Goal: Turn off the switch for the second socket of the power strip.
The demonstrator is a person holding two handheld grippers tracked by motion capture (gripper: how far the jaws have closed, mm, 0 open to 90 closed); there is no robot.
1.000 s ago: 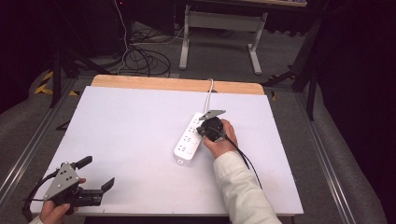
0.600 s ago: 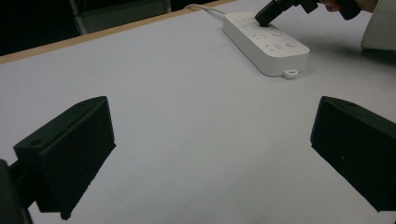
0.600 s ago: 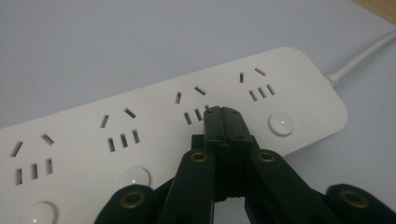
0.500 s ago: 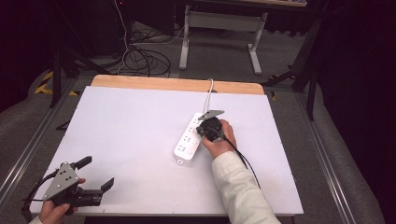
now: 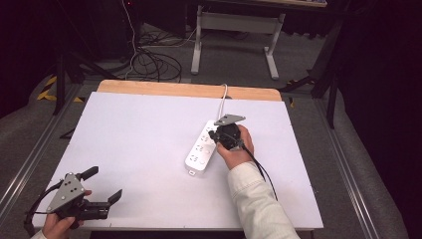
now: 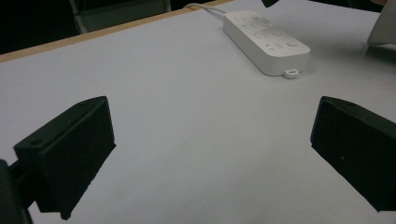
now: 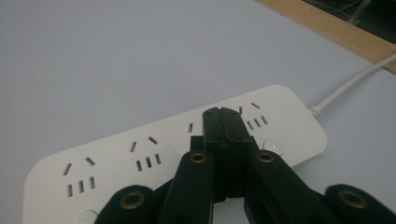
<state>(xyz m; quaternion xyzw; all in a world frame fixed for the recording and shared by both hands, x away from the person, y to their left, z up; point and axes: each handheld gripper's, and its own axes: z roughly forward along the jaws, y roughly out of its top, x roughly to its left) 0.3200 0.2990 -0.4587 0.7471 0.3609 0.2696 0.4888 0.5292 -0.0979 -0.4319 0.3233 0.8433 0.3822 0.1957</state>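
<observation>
Meanwhile, lay diagonal toward table's (image 5: 149,124) far edge: power strip (image 5: 201,149), under closed, empty right gripper (image 5: 217,135); left gripper (image 5: 104,185) agape, well apart.

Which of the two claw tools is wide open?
The left gripper, at the table's near left corner: its jaws stand apart. The right gripper is shut over the power strip.

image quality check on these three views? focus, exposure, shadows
High view: table evenly lit, surroundings very dark. Left gripper view: near jaws soft, power strip sharper, table tinted bluish. Right gripper view: power strip crisp, shut right gripper slightly soft, dim overall.
</observation>
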